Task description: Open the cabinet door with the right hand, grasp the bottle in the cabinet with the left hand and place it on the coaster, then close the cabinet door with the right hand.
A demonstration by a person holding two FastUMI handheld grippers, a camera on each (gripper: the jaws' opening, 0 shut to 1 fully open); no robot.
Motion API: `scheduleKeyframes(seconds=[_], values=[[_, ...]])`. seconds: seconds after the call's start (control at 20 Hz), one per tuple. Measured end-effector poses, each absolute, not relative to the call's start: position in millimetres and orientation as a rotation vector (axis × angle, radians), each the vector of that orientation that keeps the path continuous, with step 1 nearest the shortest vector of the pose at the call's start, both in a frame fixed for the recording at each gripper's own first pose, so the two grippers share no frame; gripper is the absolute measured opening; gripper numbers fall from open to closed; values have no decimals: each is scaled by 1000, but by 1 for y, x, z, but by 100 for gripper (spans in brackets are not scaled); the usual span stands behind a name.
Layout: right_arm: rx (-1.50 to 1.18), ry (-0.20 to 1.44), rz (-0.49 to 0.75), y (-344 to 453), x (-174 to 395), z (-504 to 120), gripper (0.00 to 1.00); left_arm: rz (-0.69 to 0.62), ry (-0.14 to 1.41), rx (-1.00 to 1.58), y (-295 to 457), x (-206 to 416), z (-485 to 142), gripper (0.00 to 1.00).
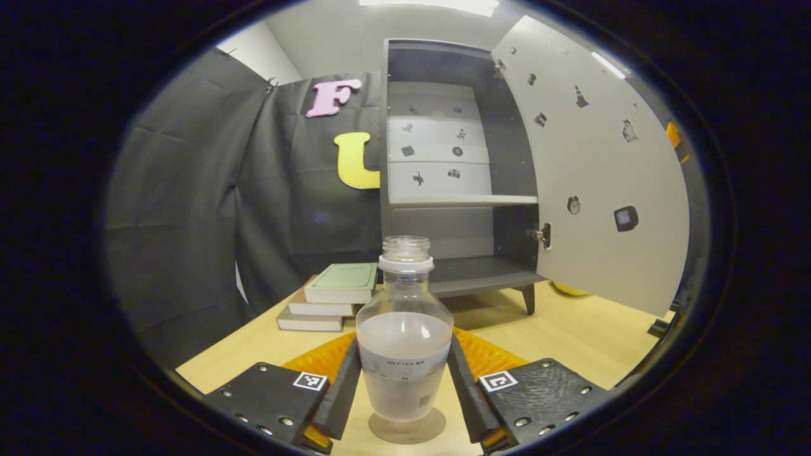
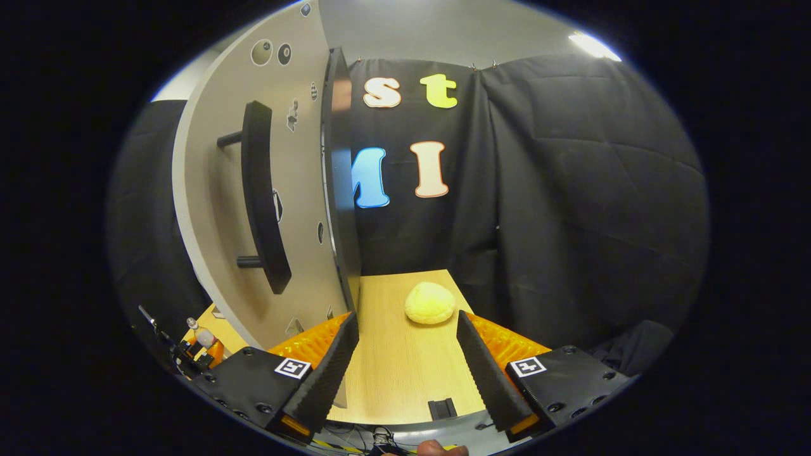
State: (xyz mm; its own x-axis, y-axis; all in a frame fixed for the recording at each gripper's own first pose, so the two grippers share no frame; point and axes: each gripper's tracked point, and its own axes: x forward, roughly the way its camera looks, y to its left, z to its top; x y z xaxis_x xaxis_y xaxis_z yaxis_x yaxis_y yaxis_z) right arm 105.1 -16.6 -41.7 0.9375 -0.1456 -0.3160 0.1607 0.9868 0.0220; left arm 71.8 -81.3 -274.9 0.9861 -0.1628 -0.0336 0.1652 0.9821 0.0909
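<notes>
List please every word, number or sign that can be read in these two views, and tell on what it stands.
Label on the bottle: printed text, too small and blurred to read.
Square markers on the left gripper and the right gripper: coded patterns, no words.
Stickers on the cabinet door: small pictures, no words.
Top book: no legible cover text.

The left tool (image 1: 405, 386) flanks the uncapped bottle (image 1: 404, 354), standing upright on the coaster (image 1: 408, 429); contact unclear. Beyond it, the cabinet (image 1: 453, 183) stands open, books (image 1: 329, 297) ahead-left on the worktop (image 1: 570, 329).
</notes>
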Motion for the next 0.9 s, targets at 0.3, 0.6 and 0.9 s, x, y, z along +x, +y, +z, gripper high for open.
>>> scheduleKeyframes(seconds=[0.3, 0.6, 0.9], values=[[78, 373, -203, -34, 99, -68, 98, -163, 75, 99, -81, 75, -315, 70], [133, 383, -208, -38, 108, -81, 98, -128, 87, 88, -77, 63, -335, 72], [140, 419, -144, -24, 119, -92, 99, -89, 104, 77, -73, 63, -338, 71]])
